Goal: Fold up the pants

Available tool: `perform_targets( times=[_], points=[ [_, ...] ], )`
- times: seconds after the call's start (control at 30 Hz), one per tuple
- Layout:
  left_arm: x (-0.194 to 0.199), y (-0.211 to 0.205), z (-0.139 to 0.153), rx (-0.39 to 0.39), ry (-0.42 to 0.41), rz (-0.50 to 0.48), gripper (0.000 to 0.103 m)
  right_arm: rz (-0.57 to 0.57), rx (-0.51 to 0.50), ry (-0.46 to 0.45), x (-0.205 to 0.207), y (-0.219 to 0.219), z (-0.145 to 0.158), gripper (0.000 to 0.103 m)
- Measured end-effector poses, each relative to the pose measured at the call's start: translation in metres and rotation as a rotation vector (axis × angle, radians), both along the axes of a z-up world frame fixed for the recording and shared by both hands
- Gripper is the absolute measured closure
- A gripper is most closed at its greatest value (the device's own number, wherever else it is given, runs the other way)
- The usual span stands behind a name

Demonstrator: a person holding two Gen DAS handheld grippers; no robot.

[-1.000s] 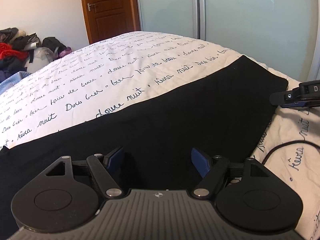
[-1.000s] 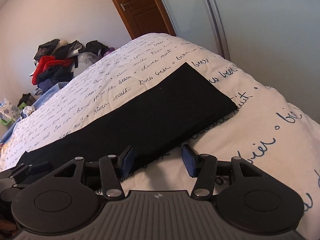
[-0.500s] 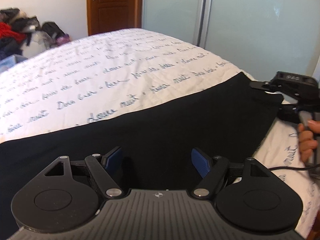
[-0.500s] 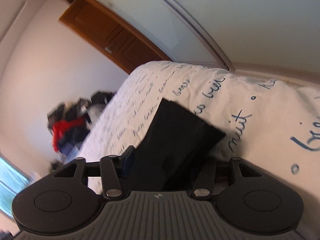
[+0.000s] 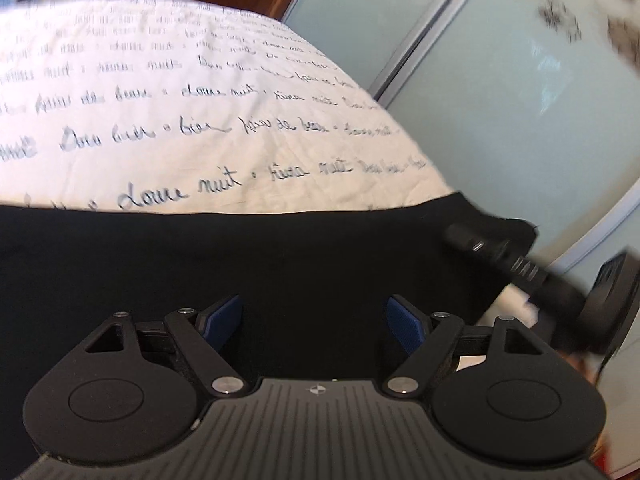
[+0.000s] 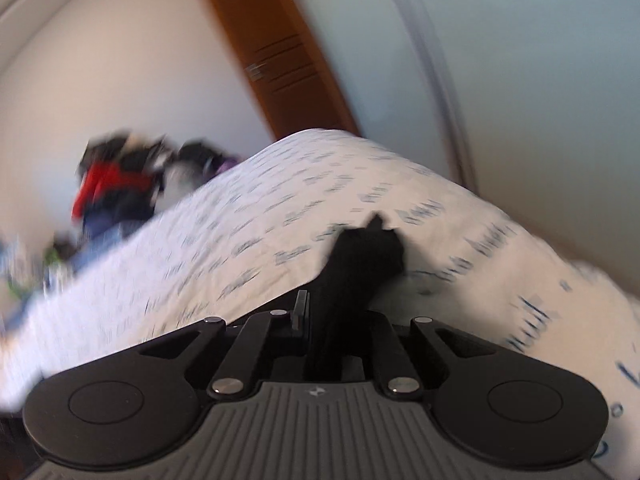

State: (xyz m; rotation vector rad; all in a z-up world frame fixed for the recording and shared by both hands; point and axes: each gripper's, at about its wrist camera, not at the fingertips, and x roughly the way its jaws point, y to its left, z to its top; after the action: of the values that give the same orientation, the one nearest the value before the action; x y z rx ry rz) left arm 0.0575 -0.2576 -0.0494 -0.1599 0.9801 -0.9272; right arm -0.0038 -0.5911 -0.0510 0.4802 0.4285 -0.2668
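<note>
Black pants [image 5: 248, 264] lie as a long strip across the white bed with script print. My left gripper [image 5: 314, 316] is open, its blue pads [image 5: 224, 314] spread just over the cloth. My right gripper [image 6: 338, 316] is shut on the pants' end [image 6: 364, 256], which bunches up out of its jaws. In the left wrist view the right gripper [image 5: 516, 268] sits blurred at the pants' far right end.
The bed cover [image 5: 180, 112] stretches beyond the pants. Sliding glass wardrobe doors [image 5: 520, 100] stand right of the bed. A wooden door [image 6: 276, 56] and a pile of clothes [image 6: 116, 188] are at the far side.
My right gripper moved onto the pants' end, closed on it and lifted it. The left gripper stayed open over the cloth and tilted right.
</note>
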Motion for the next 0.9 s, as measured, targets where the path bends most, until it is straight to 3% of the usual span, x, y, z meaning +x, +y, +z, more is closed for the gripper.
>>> perform_targets(
  times=[0.23,0.33,0.43,0.6,0.77,0.87,0.9],
  points=[
    [0.024,-0.003,-0.012,-0.204,0.279,-0.004,0.021,0.156,-0.414,0.102,0.013,0.080,0.011,0.095],
    [0.030,-0.006,-0.018,-0.292,0.388,-0.007,0.019,0.195,-0.551,0.117,0.012,0.110,0.009,0.095],
    [0.030,-0.003,-0.022,-0.371,0.448,-0.002,0.014,0.249,-0.660,0.115,0.008,0.135,0.007,0.095],
    [0.035,-0.006,-0.030,-0.418,0.520,0.031,0.013,0.288,-0.717,0.100,0.005,0.155,0.006,0.095],
    [0.038,-0.004,-0.034,-0.404,0.551,0.051,0.019,0.282,-0.648,0.073,0.002,0.157,0.011,0.095],
    [0.038,-0.001,-0.035,-0.381,0.538,0.068,0.040,0.277,-0.627,0.068,0.000,0.161,0.014,0.095],
    [0.039,-0.001,-0.036,-0.365,0.532,0.073,0.056,0.282,-0.627,0.067,0.001,0.162,0.014,0.095]
  ],
)
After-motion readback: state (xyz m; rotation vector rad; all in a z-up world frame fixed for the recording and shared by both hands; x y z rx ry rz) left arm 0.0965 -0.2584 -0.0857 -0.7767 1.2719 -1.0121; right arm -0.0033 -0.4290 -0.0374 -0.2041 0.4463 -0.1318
